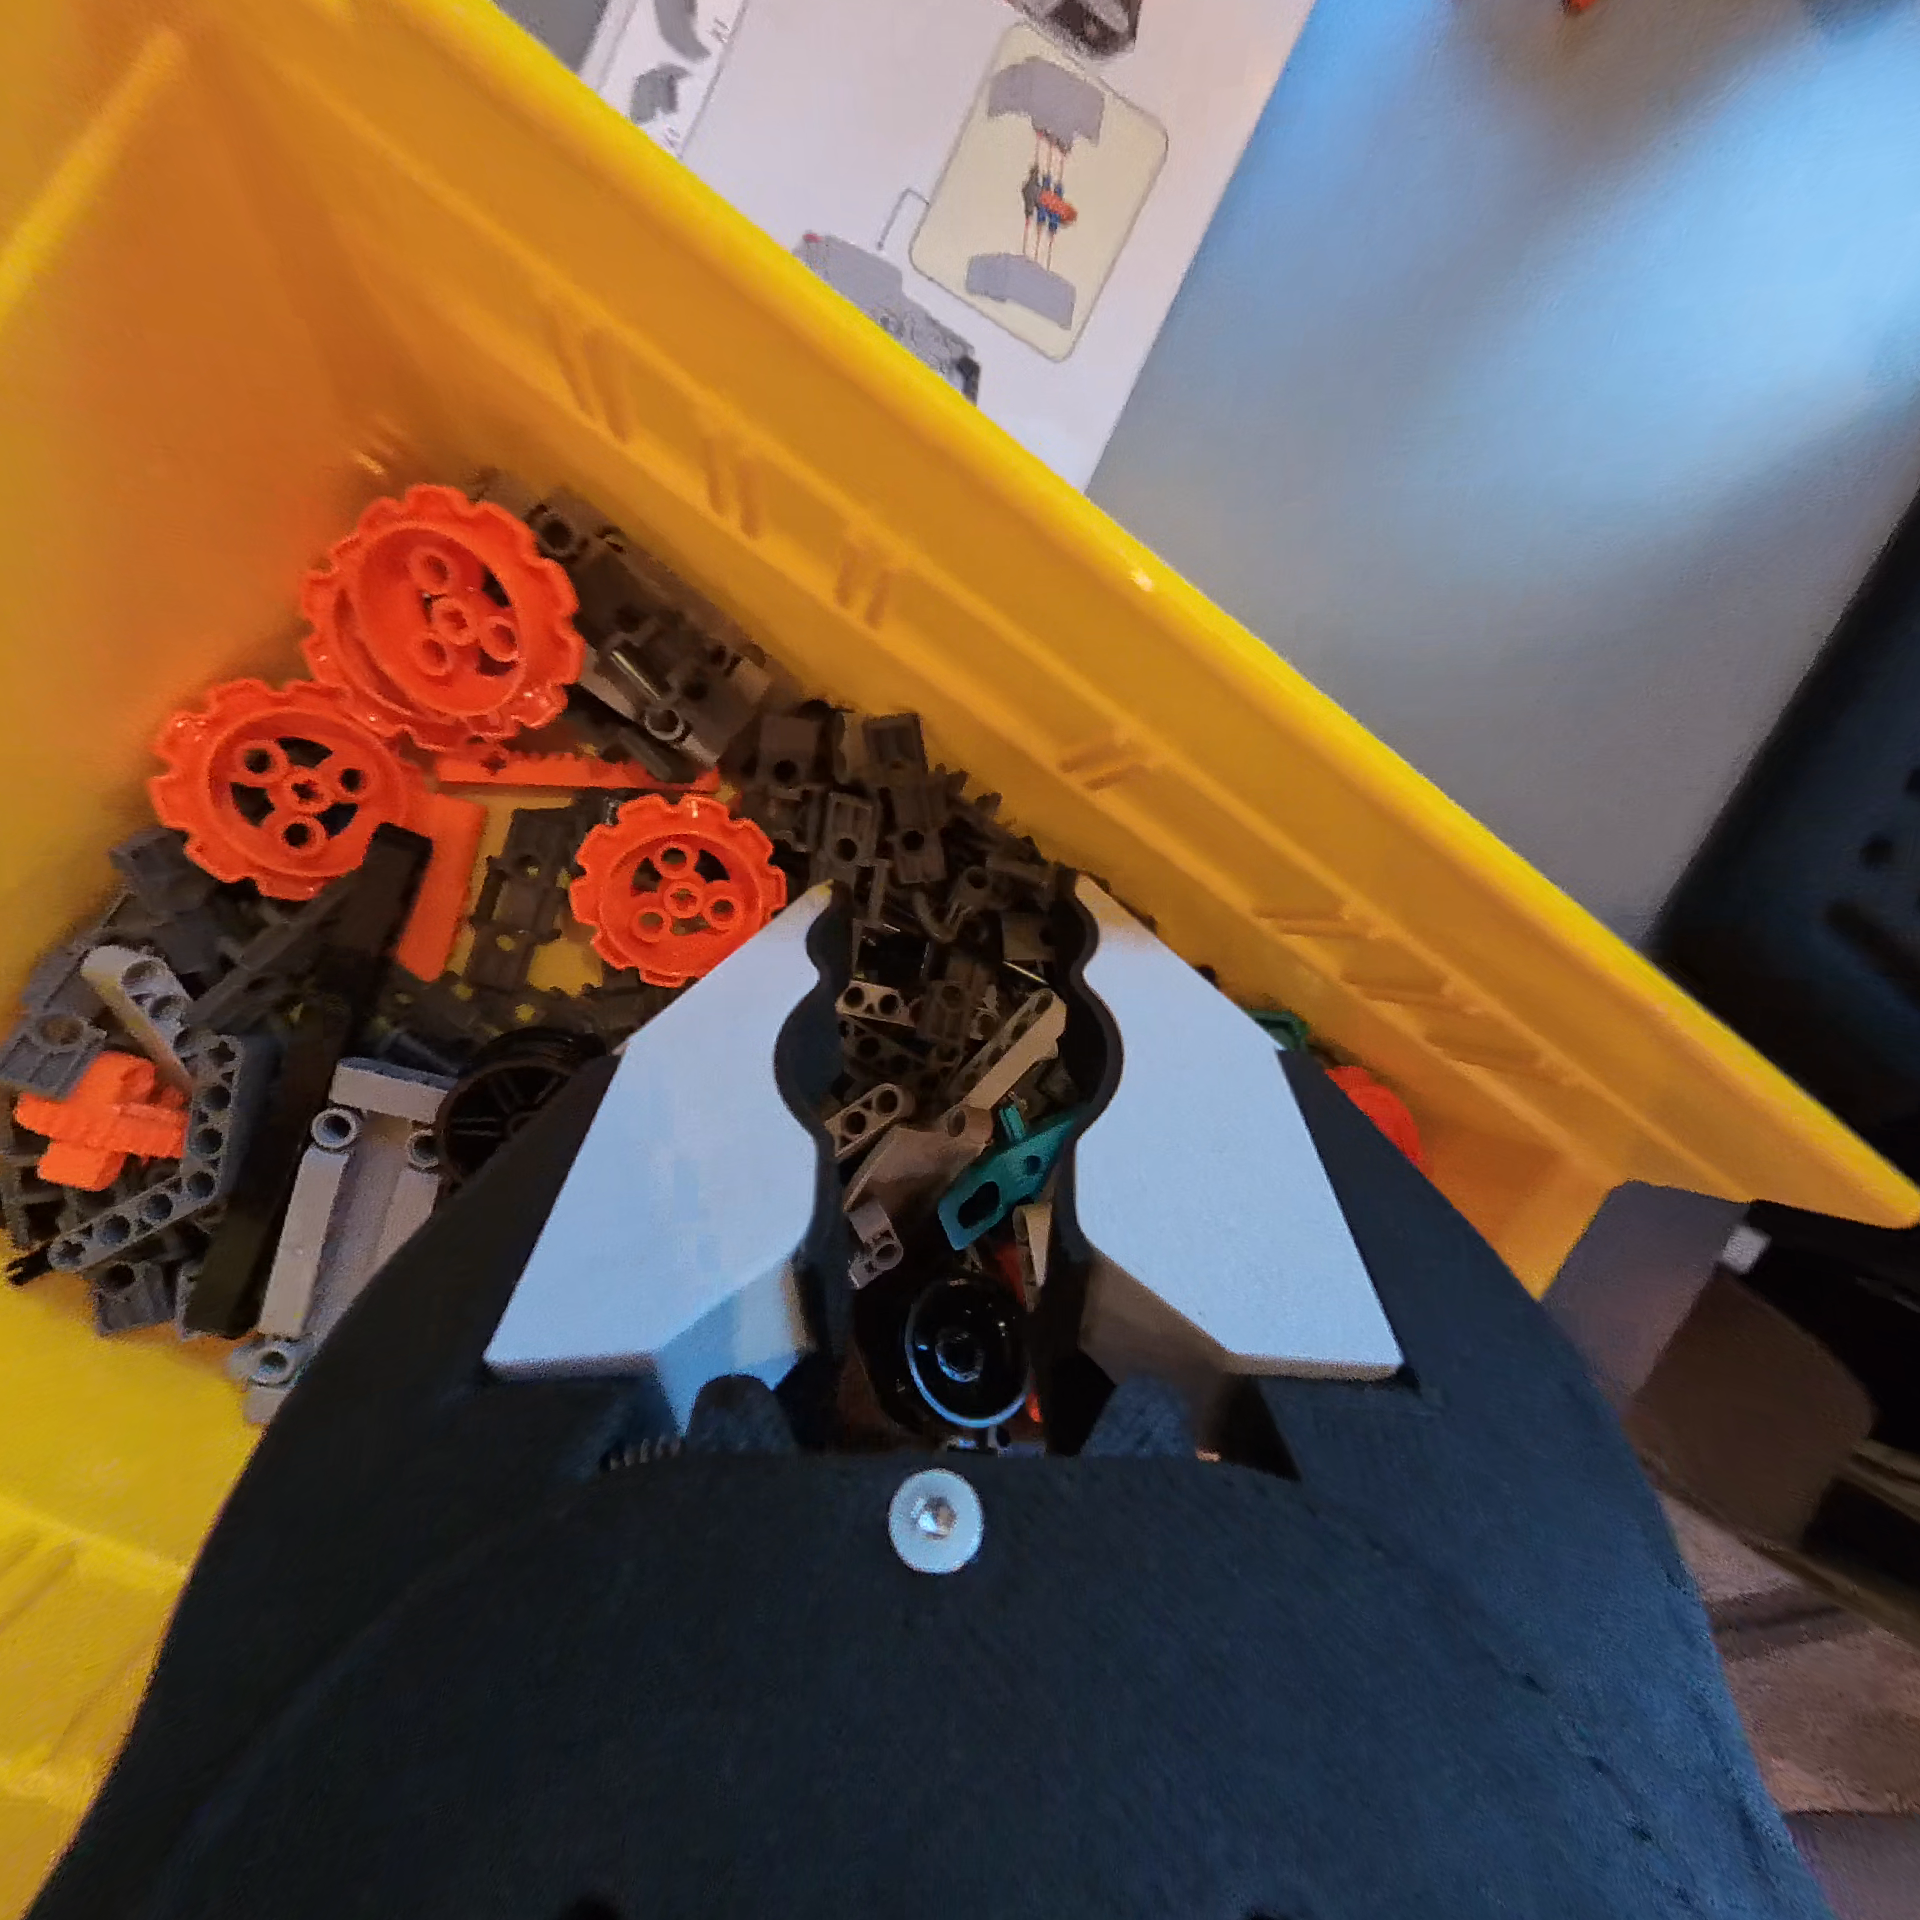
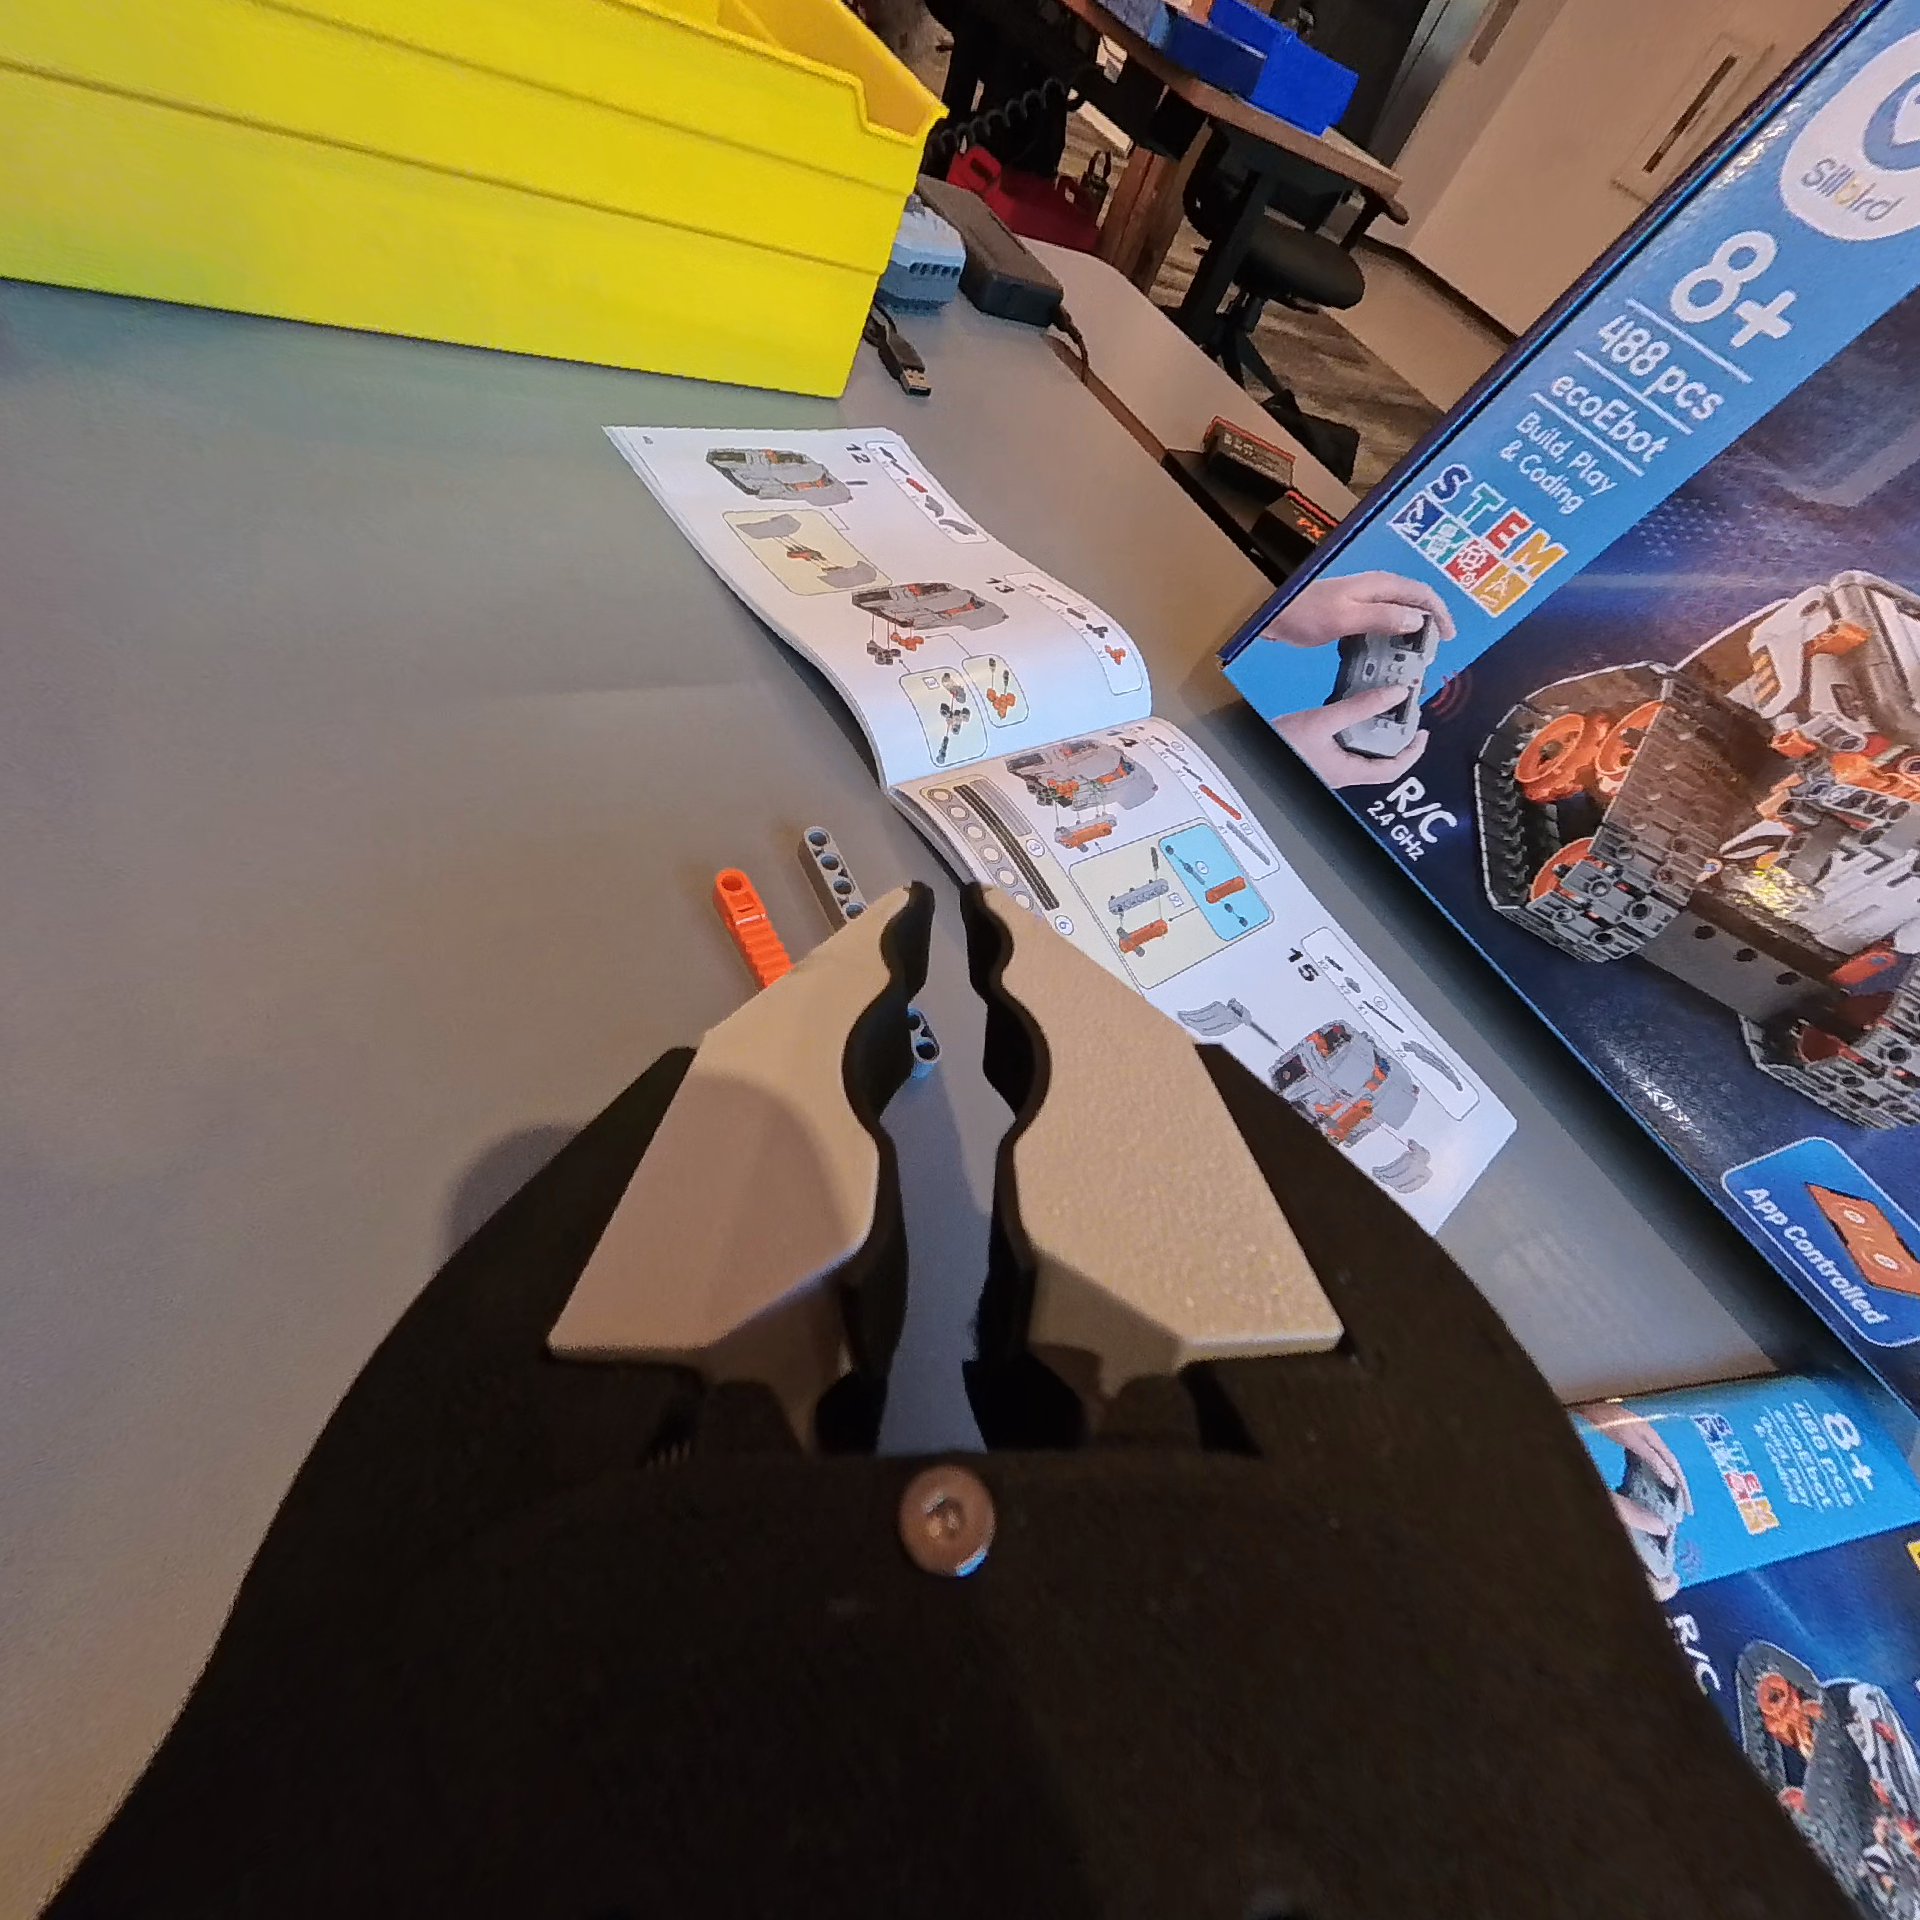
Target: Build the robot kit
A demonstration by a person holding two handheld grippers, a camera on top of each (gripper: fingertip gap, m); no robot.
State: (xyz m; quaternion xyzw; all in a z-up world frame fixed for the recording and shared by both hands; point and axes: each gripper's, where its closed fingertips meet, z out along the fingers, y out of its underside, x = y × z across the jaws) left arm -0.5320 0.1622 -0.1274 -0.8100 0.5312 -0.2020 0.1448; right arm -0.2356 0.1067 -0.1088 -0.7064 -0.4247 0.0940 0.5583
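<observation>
Left wrist view: the left hand-held gripper (image 1: 951, 894), fingers spread, hangs over building pieces (image 1: 914, 1060) in a yellow bin (image 1: 935, 582), partly hiding them. The right hand-held gripper (image 2: 945, 894), nearly pressed together and empty, hovers low over the desk (image 2: 312, 727), covering part of a grey beam (image 2: 831, 868) beside an orange piece (image 2: 750, 928).

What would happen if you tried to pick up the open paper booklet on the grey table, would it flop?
Probably. The open white paper instruction booklet already bulges up along its fold, so its thin pages would likely bend and droop when lifted by one edge. It looks light, so a push from the right hand-held gripper might slide it across the smooth grey table.
</observation>
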